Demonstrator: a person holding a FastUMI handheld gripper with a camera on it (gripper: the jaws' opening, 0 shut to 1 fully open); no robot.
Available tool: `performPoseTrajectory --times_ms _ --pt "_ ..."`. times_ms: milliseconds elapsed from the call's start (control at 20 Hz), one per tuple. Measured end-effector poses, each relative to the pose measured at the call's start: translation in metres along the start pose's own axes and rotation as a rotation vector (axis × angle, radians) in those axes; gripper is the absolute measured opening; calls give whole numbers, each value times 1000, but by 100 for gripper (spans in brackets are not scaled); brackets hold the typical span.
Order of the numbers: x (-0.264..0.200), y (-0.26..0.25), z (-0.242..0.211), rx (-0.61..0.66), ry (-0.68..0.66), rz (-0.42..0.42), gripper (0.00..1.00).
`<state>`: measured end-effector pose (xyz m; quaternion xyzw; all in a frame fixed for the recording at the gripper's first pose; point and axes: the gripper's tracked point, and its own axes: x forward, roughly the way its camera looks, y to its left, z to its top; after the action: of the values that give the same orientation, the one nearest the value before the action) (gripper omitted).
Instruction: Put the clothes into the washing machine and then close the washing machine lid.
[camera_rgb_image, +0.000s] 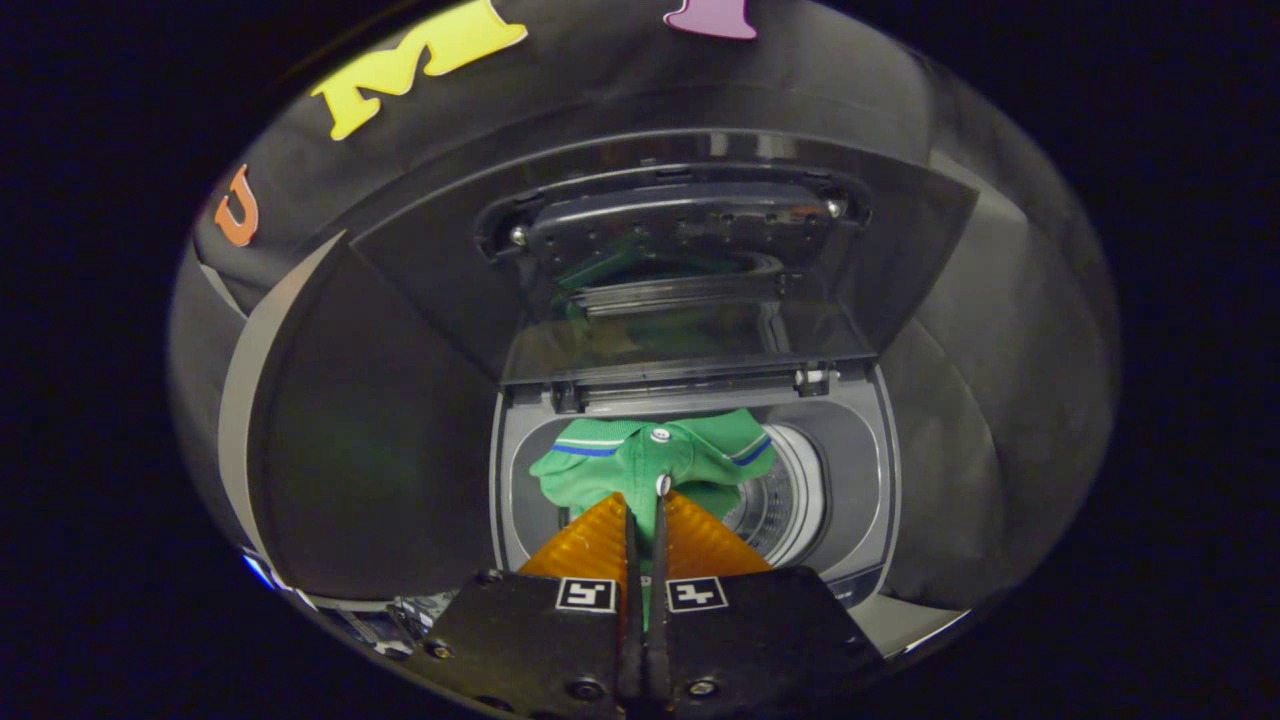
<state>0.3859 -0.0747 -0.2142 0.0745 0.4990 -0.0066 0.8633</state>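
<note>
Over one open washing machine (690, 480), the tool (645, 500) pinches one green shirt (650, 460).

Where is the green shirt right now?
In the gripper view, the shirt hangs over the washer's open drum, pinched between the closed jaws of the gripper, below the raised lid.

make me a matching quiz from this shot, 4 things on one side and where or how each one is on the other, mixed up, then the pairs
Things:
1. green shirt
2. washing machine lid
3. drum
4. gripper

States:
A. raised open, standing up behind the opening
B. shut on fabric
C. pinched between the fingers, hanging over the opening
D. ribbed wall showing beside the cloth, down inside the machine

Pairs: 1-C, 2-A, 3-D, 4-B
</note>
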Motion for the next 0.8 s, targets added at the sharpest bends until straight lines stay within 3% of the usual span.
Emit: performPoseTrajectory --times_ms 300,800 --pt "34 -16 -11 -23 -21 -59 5" --pt "84 -23 -36 -18 -16 -83 5"
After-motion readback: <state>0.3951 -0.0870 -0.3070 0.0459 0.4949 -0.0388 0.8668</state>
